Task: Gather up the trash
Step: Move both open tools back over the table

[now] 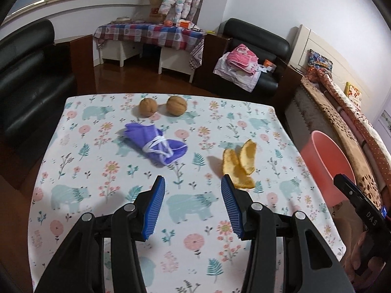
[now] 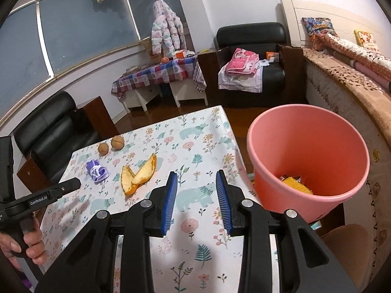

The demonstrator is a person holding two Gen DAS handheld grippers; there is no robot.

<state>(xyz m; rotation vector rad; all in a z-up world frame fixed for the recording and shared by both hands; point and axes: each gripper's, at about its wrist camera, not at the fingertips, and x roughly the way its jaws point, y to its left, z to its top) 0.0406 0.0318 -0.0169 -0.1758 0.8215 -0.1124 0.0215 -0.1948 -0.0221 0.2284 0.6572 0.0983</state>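
With both claws empty, our left claw [image 1: 193, 183] spread wide and our right claw [image 2: 196, 179] narrower, the curled yellow-orange fruit peel [image 1: 239, 163] lies on the flower-printed bench [image 1: 73, 171] just ahead-right of the left claw, the nearer one, its length running away from us.

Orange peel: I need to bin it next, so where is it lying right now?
The orange peel lies on the flowered tablecloth, right of the purple mask in the left wrist view, nearer than the two walnuts and toward the pink bin.
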